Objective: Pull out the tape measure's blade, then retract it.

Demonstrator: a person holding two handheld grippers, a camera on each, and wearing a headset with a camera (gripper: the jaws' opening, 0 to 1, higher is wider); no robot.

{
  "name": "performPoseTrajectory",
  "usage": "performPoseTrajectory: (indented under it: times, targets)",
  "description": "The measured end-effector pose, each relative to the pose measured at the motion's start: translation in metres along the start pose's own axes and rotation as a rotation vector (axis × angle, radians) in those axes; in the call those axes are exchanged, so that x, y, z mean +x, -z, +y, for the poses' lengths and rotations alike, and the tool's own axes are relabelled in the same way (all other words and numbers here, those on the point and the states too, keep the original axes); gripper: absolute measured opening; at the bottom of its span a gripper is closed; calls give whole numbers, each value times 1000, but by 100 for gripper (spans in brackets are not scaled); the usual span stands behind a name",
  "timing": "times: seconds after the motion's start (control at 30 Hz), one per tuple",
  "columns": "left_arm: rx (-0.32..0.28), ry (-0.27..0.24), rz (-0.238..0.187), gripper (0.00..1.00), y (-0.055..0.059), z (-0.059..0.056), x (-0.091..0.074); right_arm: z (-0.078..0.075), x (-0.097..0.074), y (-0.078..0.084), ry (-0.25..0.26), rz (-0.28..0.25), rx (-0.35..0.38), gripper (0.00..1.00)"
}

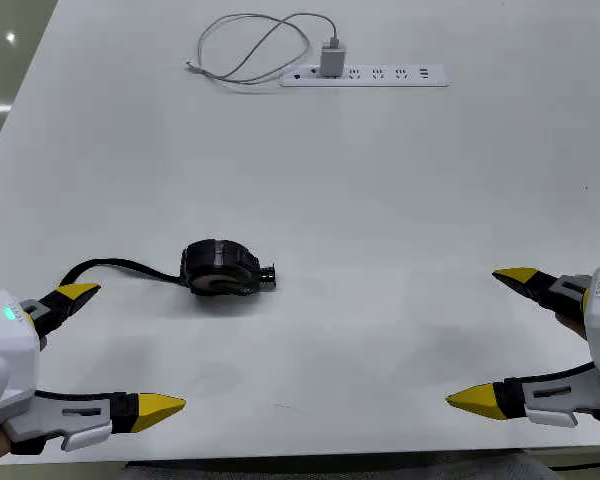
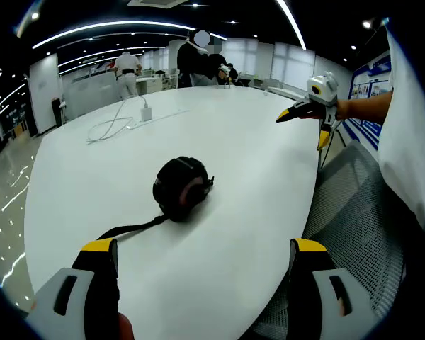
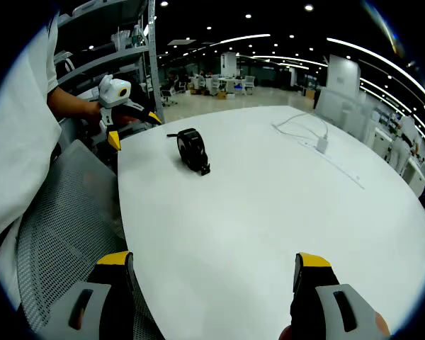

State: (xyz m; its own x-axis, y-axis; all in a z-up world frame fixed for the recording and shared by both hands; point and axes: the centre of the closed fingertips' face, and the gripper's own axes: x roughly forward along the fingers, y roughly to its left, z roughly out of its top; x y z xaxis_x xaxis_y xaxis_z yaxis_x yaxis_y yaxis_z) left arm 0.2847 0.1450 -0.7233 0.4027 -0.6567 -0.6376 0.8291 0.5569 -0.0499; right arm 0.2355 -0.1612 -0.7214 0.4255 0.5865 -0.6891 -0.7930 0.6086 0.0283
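The left tongs (image 1: 132, 347) were wide open and held nothing, at the near edge of the white tabletop (image 1: 400, 220). The right tongs (image 1: 477, 337) were wide open and empty too, well apart from them. The black tape measure (image 1: 220, 268) lay on the tabletop, nearer the left tongs, with its blade tucked in. Its black strap (image 1: 110, 266) trailed toward the left tongs. Far off lay a white power strip (image 1: 365, 75) and a looped cable (image 1: 245, 50).

Bright, even overhead light falls on the white desk (image 1: 380, 200) in the head view, leaving a soft, faint shadow under the tape measure (image 1: 220, 268). Both gripper views bow strongly at the edges, curving the ceiling light strips (image 2: 113, 28); their backgrounds are dim.
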Motion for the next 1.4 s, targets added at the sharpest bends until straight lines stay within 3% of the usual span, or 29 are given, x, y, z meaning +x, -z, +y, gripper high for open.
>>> performPoseTrajectory:
  times: [0.4, 0.5, 0.73, 1.07, 1.4]
  targets:
    - [5, 2, 3, 99, 0, 0, 1, 1, 0, 1, -2, 2, -2, 93]
    - [11, 8, -34, 99, -7, -1, 1, 1, 0, 0, -2, -4, -4, 93]
    - [4, 26, -21, 93, -6, -3, 2, -3, 1, -1, 3, -10, -10, 93]
    - [6, 25, -18, 93, -6, 1, 3, -6, 2, -2, 0, -6, -15, 93]
    - [39, 64, -15, 95, -17, 4, 15, -9, 12, -7, -26, -1, -33, 93]
